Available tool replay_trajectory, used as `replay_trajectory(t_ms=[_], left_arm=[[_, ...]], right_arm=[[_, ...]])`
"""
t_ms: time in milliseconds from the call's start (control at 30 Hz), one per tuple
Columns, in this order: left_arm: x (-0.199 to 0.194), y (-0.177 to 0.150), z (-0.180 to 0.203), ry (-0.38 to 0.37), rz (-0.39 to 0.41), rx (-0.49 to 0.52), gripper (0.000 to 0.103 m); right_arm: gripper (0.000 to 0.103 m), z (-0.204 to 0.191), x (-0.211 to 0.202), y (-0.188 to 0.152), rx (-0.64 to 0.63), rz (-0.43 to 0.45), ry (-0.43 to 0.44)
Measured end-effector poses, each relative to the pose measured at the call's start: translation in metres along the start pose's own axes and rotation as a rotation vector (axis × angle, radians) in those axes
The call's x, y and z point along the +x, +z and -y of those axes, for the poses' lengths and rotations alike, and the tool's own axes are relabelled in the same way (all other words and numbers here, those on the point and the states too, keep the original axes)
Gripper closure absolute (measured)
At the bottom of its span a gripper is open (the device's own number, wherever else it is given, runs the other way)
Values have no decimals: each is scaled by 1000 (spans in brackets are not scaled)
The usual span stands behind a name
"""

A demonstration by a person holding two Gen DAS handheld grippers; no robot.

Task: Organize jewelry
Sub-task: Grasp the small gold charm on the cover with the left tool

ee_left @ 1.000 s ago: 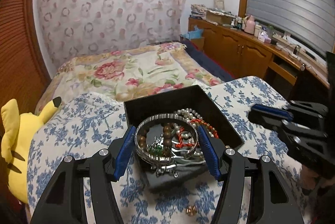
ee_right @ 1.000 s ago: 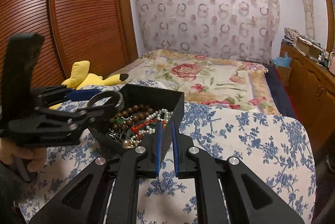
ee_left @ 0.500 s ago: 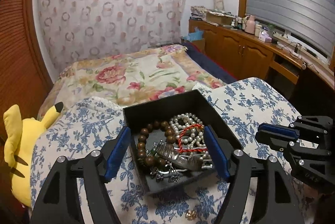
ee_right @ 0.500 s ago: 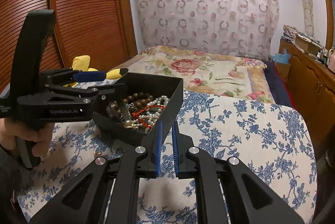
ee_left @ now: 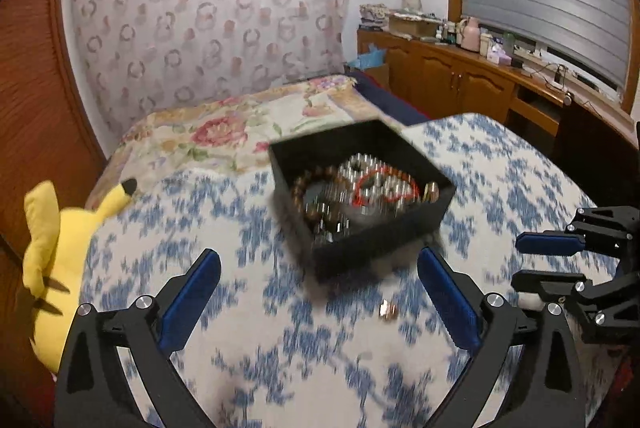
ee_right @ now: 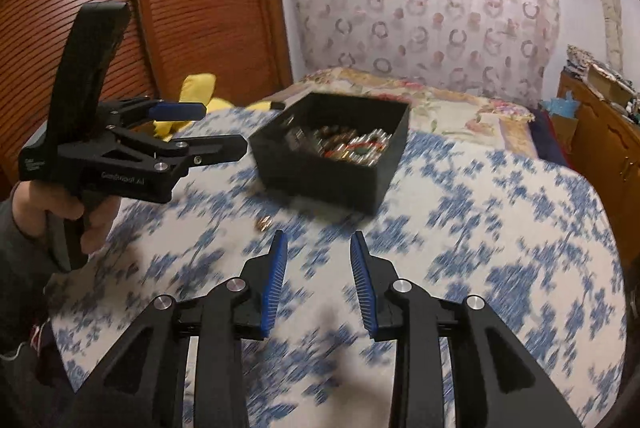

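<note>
Both jaws stand apart and empty: left gripper [ee_left: 318,270], right gripper [ee_right: 318,260]; the box [ee_left: 384,240] holds the beads, a small ring [ee_left: 388,309] lies loose on the cloth [ee_right: 500,228]; next, I judge, a careful pinch on it.

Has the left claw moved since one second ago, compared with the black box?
Yes. The left claw has pulled back from the black box: its fingers flanked the jewelry a second ago, and now the box lies wholly ahead of them.
</note>
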State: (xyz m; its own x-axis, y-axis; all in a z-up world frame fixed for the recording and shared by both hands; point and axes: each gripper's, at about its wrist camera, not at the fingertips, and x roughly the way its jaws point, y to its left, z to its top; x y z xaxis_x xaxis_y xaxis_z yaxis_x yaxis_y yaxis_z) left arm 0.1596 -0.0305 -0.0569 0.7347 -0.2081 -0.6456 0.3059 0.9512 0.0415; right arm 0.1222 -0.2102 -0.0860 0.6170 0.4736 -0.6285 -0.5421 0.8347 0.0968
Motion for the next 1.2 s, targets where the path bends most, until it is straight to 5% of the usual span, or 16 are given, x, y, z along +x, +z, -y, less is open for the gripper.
replay_trajectory(t_ms=[300,767,1200], left_arm=[[-7,-34,-11,-22,-36,-47,8],[6,-33,6,-107,-74,-15,8],[33,-28,28,-164,-157,32,49]], right_arm=[[68,-1,-5,-16,2,-36,-10],[68,35,-4,-25,48,-79,-62],[68,53,9,-20,43,-128,-48]])
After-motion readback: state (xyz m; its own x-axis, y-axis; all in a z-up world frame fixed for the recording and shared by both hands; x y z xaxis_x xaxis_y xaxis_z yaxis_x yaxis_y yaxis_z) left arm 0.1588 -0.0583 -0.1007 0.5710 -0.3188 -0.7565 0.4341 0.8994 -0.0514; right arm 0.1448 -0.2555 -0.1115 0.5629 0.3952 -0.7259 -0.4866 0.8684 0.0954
